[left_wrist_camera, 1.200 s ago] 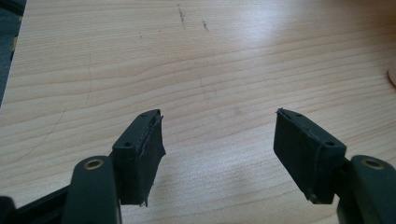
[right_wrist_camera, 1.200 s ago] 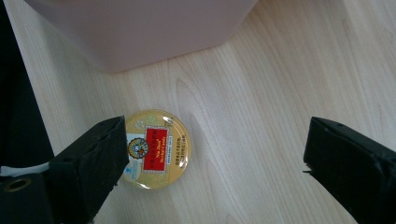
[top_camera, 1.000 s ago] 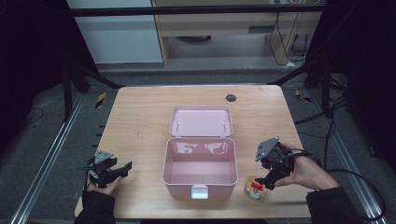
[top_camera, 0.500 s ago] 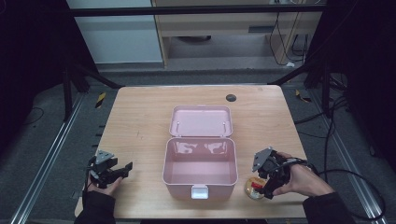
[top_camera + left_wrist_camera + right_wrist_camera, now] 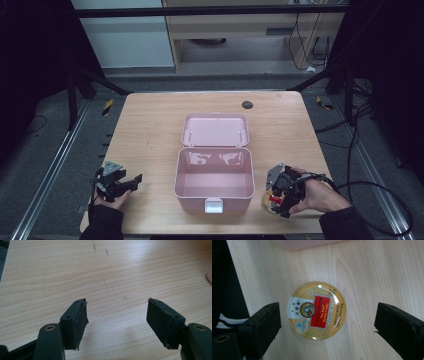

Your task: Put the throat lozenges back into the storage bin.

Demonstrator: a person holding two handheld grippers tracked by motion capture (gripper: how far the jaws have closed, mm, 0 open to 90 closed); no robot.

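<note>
**Right hand-held gripper drops over candy tin beside open pink box**

The right hand-held gripper (image 5: 325, 322) has come down within the last second and now sits low over the round gold herbal-candy tin with a red label (image 5: 317, 310), its jaws spread wide, one on each side of the tin and neither touching it. The tin lies flat on the pale wooden surface (image 5: 150, 130), near its front edge, just right of the open pink plastic box with a white latch (image 5: 214, 175). A grasp looks close; closing the jaws is likely next. The left hand-held gripper (image 5: 117, 315) rests open and empty, well apart on the box's other side. The box's right wall stands near the tin, leaving little room there. A small dark disc (image 5: 247, 104) lies far off.
</note>
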